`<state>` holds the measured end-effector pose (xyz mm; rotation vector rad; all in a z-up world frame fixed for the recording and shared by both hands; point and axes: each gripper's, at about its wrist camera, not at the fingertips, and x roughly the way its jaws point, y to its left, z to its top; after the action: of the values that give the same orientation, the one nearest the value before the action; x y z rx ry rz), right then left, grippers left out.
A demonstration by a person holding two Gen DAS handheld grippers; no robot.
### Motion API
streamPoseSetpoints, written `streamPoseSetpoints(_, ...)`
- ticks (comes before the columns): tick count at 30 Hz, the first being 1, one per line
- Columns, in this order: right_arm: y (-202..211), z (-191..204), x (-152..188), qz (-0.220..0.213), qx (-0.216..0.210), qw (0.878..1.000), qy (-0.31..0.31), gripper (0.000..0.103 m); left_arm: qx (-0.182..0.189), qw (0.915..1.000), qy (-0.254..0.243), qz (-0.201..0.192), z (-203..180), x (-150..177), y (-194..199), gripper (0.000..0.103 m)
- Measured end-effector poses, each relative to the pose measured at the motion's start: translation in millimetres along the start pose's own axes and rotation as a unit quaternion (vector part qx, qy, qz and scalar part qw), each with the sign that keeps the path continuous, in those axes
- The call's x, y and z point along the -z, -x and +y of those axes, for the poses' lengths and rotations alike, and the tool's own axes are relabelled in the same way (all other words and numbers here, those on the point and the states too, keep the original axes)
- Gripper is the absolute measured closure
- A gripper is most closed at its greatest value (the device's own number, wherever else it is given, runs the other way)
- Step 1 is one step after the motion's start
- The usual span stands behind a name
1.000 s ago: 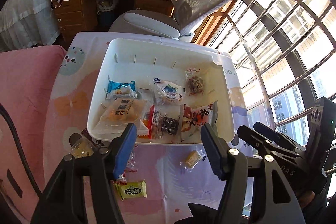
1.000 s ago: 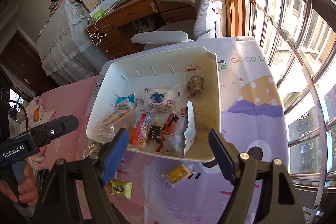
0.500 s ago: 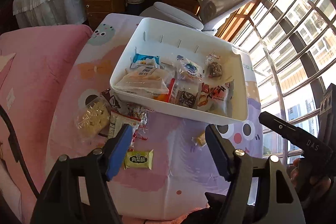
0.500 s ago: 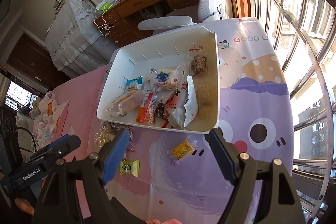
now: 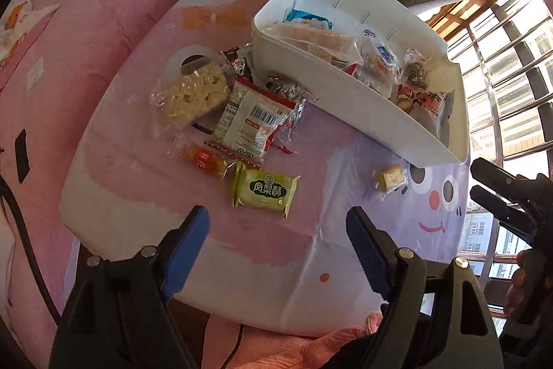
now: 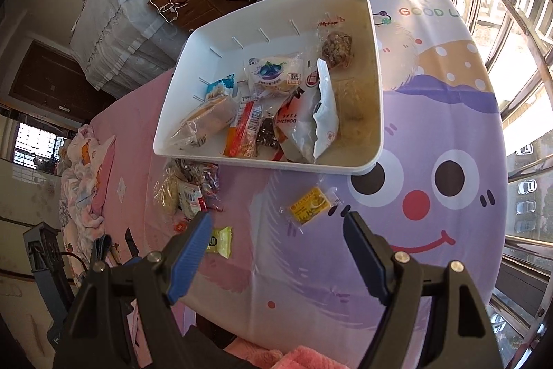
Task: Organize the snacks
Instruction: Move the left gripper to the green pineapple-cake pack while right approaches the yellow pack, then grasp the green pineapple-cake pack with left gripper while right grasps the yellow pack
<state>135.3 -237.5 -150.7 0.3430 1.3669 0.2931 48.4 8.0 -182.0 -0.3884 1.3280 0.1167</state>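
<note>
Your left gripper (image 5: 276,230) is opening, nothing between its jaws, and it hangs just short of the green pineapple-cake packet (image 5: 265,190), which lies flat on the cartoon tablecloth (image 5: 328,230) on the near side of the white bin (image 5: 345,102). Your right gripper (image 6: 276,237) stands wide and empty too, with the small yellow packet (image 6: 309,204) just beyond its tips, also on the near side of the bin. The likely trouble is the cloth — flat, slippery wrappers tend to skate ahead of a pad, or you pinch fabric along with them. Farther along the bin's near wall, the orange candy (image 5: 204,159), barcode packet (image 5: 250,120) and noodle bag (image 5: 193,92) overlap — a grab there could drag a neighbour off the edge. The bin is crowded, so a careless drop might spill over the rim.
</note>
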Motion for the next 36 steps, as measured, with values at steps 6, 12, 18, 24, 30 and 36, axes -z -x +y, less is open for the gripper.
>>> streamPoseSetpoints(6, -28, -4, -2, 0.047, 0.027, 0.998, -0.031, 0.024, -0.007, 0.9994, 0.001, 0.034, 9, 0, -27, 0.022)
streamPoseSetpoints(12, -59, -14, -5, 0.094, 0.045, 0.992, -0.071, 0.024, -0.005, 0.9964, 0.005, 0.085, 16, -7, -63, 0.022)
streamPoseSetpoints(18, -84, -27, -5, 0.121, 0.064, 0.982, -0.127, 0.024, -0.005, 0.9919, 0.017, 0.126, 21, -13, -94, 0.022)
streamPoseSetpoints(24, -100, -32, -9, 0.118, 0.082, 0.976, -0.166, 0.024, -0.002, 0.9883, 0.003, 0.152, 14, -21, -115, 0.022)
streamPoseSetpoints(30, -111, -33, -16, 0.115, 0.106, 0.969, -0.191, 0.034, 0.0, 0.9857, -0.004, 0.169, 9, -35, -132, 0.022)
streamPoseSetpoints(36, -120, -33, -21, 0.12, 0.128, 0.962, -0.207, 0.045, 0.0, 0.9831, -0.022, 0.182, 8, -49, -142, 0.031)
